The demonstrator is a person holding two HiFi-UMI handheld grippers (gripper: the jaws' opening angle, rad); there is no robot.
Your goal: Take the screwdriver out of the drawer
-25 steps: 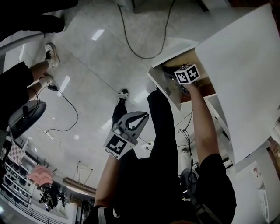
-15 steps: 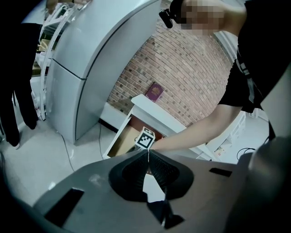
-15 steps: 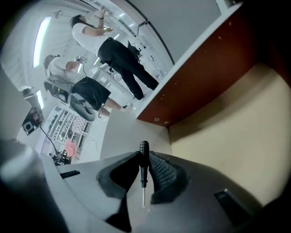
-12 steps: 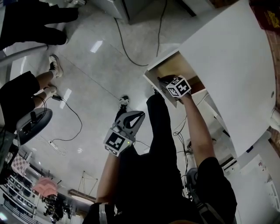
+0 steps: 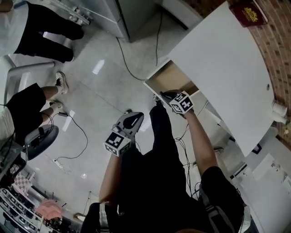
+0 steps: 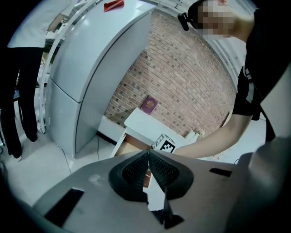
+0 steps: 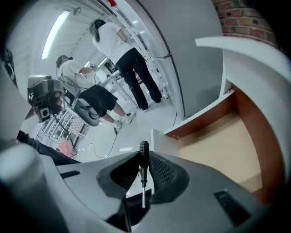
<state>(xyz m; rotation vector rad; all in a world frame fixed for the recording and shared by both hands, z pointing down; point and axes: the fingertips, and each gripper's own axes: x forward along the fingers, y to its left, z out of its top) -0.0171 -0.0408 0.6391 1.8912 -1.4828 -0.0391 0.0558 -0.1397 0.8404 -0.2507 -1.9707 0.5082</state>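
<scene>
The screwdriver (image 7: 143, 169) has a black ribbed handle and a thin metal shaft. My right gripper (image 7: 143, 159) is shut on its handle, with the shaft pointing back toward the camera. In the head view the right gripper (image 5: 170, 97) hangs just in front of the open drawer (image 5: 169, 78), whose tan inside (image 7: 218, 145) looks bare. My left gripper (image 5: 132, 119) is shut and holds nothing, out over the floor to the left of the drawer. In the left gripper view its jaws (image 6: 148, 154) meet tip to tip.
The drawer belongs to a white table (image 5: 223, 63) against a brick wall, with a dark red book (image 5: 248, 11) on top. A tall grey cabinet (image 6: 86, 68) stands left of it. Cables (image 5: 132, 68) cross the floor. Other people (image 5: 27, 104) and a chair (image 5: 38, 141) are at the left.
My right gripper has drawn back out of the drawer to its front edge, still holding the screwdriver. The left gripper stayed shut and shifted little. The head camera has swung.
</scene>
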